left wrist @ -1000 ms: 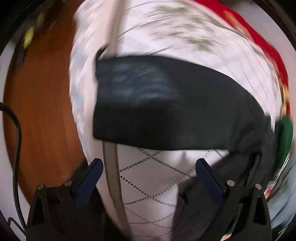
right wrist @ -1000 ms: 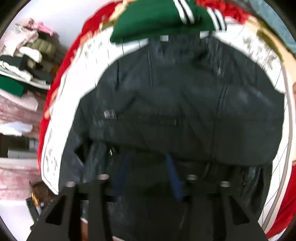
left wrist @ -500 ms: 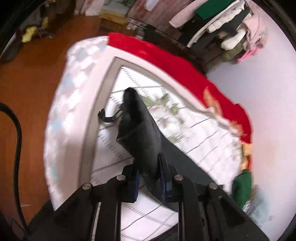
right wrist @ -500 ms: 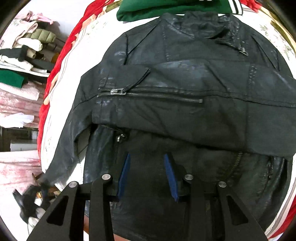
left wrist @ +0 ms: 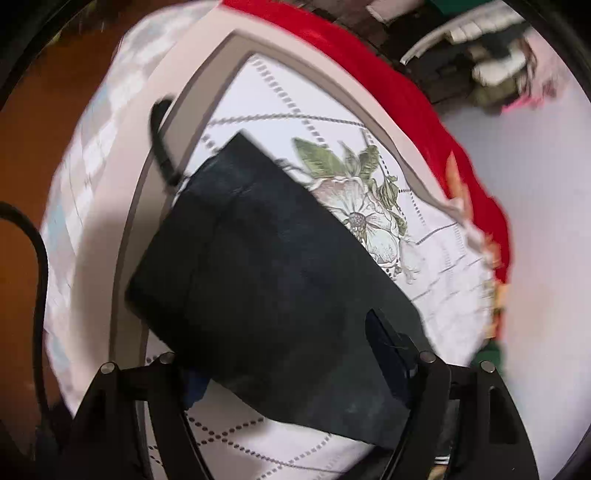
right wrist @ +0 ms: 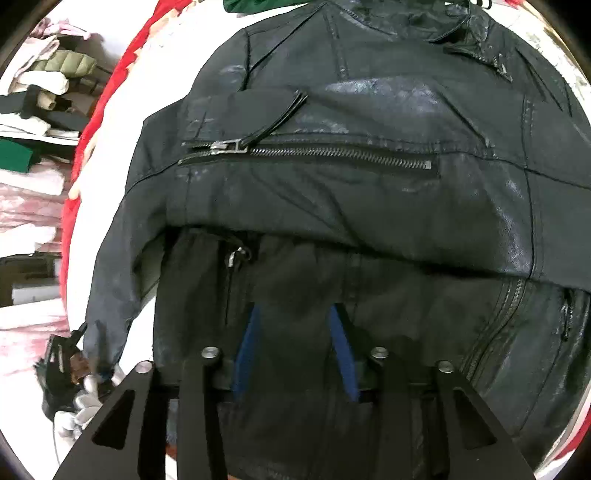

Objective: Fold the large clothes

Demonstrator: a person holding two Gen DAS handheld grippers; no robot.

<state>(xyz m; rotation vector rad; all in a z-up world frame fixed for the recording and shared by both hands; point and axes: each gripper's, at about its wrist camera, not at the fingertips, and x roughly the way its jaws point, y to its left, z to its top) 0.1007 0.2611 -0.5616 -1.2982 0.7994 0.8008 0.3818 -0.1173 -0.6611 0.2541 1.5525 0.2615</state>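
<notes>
A black leather jacket (right wrist: 369, 192) lies on the white quilted bed, one sleeve folded across its chest with a zip showing. My right gripper (right wrist: 295, 343) sits at the jacket's hem; the blue pads (right wrist: 341, 343) stand a moderate gap apart with black leather bunched between them, and I cannot tell whether they clamp it. In the left wrist view the other black sleeve (left wrist: 266, 266) lies flat on the bed. My left gripper (left wrist: 288, 350) is open, its fingers (left wrist: 384, 343) wide apart with the sleeve lying loose between them.
The bed (left wrist: 280, 107) has a floral print, a grey border and a red blanket (left wrist: 391, 85) along its far edge. Orange wooden floor (left wrist: 26, 170) lies to the left. Piled clothes (right wrist: 40, 96) sit beyond the bed. A green garment (right wrist: 258, 4) lies above the jacket collar.
My left gripper, shut on the sleeve half a second ago, has opened wide and the sleeve now lies flat. The right gripper has moved closer over the jacket's hem.
</notes>
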